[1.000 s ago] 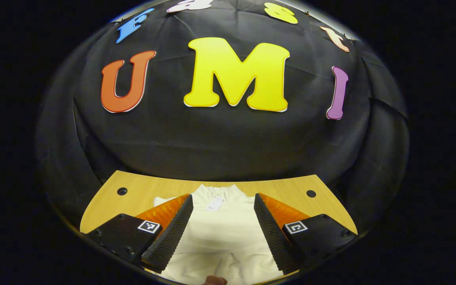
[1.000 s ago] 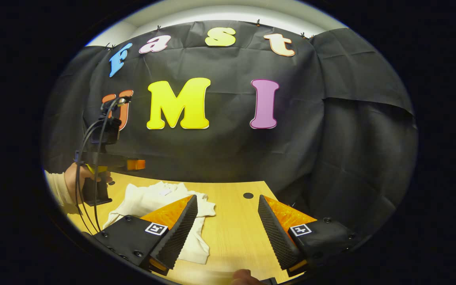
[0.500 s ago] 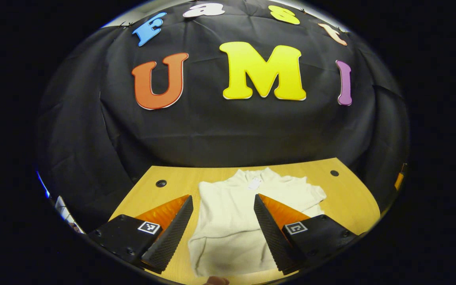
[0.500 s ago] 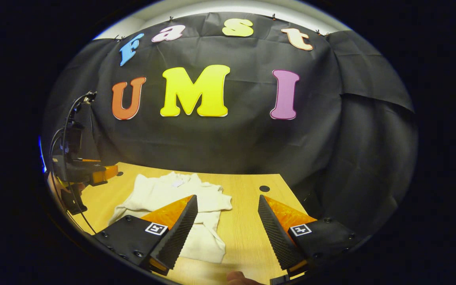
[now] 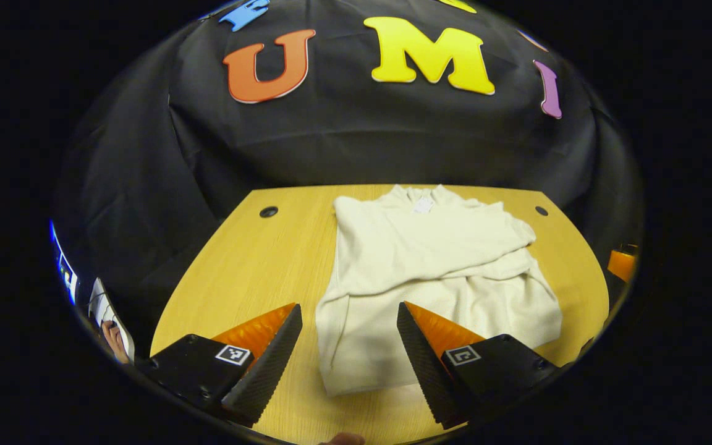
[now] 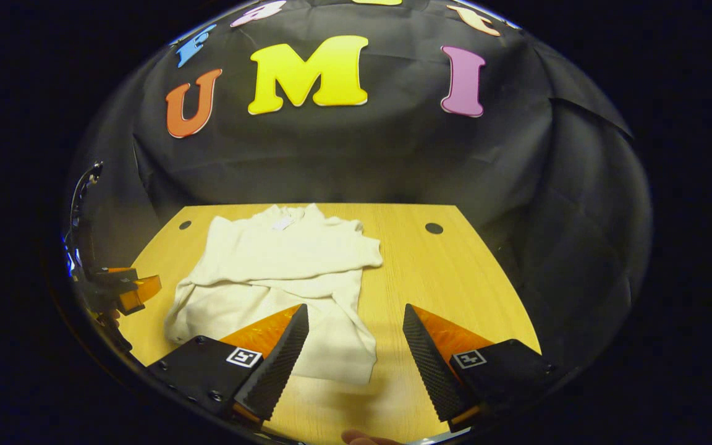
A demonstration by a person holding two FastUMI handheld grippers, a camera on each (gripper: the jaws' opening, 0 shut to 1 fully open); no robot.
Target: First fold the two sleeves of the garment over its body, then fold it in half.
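**Both tongs spread wide at the near edge of the garment**

A cream garment [image 5: 436, 266] lies flat on the wooden worktop [image 5: 257, 266], collar toward the booth's wall, both sleeves laid across its body. The left tongs [image 5: 348, 361] hang parted and empty over the garment's near left corner. The right tongs [image 6: 356, 364] are likewise spread and hold nothing, above its near right corner [image 6: 350, 352], mostly over bare worktop.
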